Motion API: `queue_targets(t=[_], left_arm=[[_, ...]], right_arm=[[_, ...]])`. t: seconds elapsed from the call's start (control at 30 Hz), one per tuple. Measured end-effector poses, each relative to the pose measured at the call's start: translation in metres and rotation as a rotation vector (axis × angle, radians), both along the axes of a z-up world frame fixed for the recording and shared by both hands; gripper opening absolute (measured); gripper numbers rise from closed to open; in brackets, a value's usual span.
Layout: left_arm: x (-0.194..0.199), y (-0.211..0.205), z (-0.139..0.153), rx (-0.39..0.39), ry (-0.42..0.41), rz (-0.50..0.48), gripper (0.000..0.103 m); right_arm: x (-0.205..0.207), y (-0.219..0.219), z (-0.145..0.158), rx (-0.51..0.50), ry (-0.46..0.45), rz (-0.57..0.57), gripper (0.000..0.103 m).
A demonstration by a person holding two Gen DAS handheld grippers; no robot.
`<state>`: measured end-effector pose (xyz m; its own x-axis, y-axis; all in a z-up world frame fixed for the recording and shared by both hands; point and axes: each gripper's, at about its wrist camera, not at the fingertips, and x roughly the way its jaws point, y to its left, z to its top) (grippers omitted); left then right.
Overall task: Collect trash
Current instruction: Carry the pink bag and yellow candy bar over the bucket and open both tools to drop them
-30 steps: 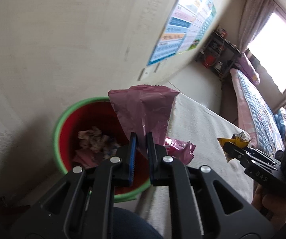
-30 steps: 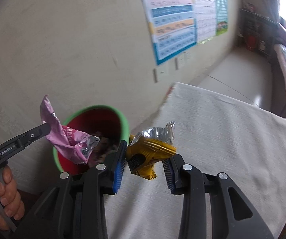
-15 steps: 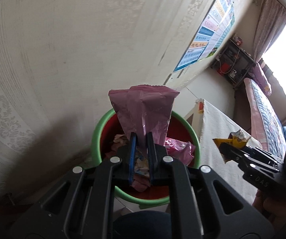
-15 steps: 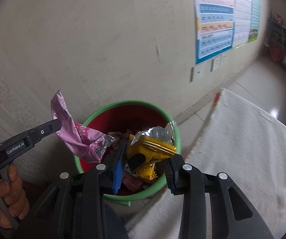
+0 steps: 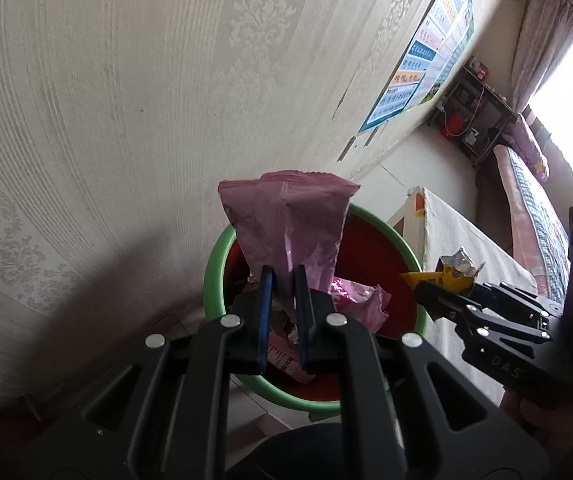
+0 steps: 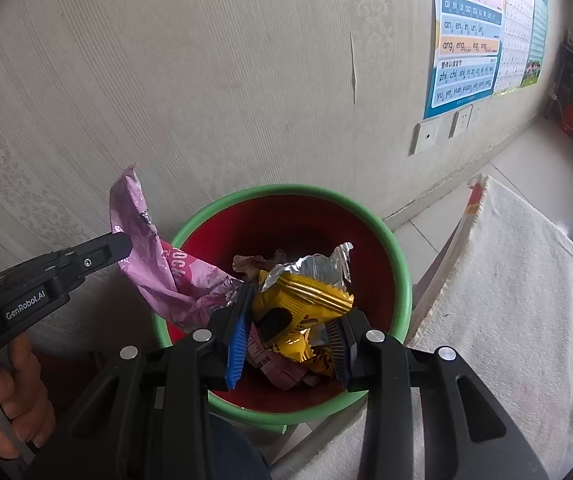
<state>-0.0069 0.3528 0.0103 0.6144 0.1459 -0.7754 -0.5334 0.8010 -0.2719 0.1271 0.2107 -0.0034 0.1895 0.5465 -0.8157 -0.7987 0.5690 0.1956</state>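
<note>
Both jaws pinch wrappers: left gripper (image 5: 284, 292) the pink wrapper (image 5: 286, 224), right gripper (image 6: 290, 336) the yellow wrapper (image 6: 302, 308). The pink one hangs near the bin (image 6: 400, 280) rim below; released now, it may well catch the edge and fall outside.

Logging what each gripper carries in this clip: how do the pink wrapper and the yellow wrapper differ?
The pink wrapper is pinched in the left gripper, standing up as a broad, mostly flat sheet; the yellow wrapper sits in the right gripper, crumpled and bulkier, its silver inside flaring at the torn top. The pink one looks larger than the yellow one. Both are torn-open snack packets held over the green-rimmed red bin.
</note>
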Motion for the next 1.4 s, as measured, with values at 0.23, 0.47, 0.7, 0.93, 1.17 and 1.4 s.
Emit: queue_targets(t=[0.23, 0.47, 0.7, 0.93, 1.17, 1.4], left_arm=[[0.012, -0.004, -0.004, 0.012, 0.014, -0.019, 0.010], [0.021, -0.011, -0.009, 0.052, 0.059, -0.043, 0.010], [0.022, -0.010, -0.019, 0.059, 0.084, -0.049, 0.010], [0.026, -0.010, -0.026, 0.056, 0.096, -0.055, 0.010], [0.027, -0.014, -0.032, 0.050, 0.107, -0.071, 0.010], [0.030, -0.019, -0.040, 0.037, 0.125, -0.091, 0.010]], right_arm=[[0.000, 0.004, -0.007, -0.013, 0.003, 0.002, 0.034], [0.000, 0.006, -0.015, -0.032, 0.004, 0.006, 0.034], [0.002, 0.009, -0.026, -0.059, 0.015, 0.010, 0.034], [0.002, 0.011, -0.035, -0.076, 0.020, 0.010, 0.035], [0.004, 0.012, -0.038, -0.084, 0.023, 0.008, 0.035], [0.003, 0.013, -0.042, -0.086, 0.028, 0.008, 0.036]])
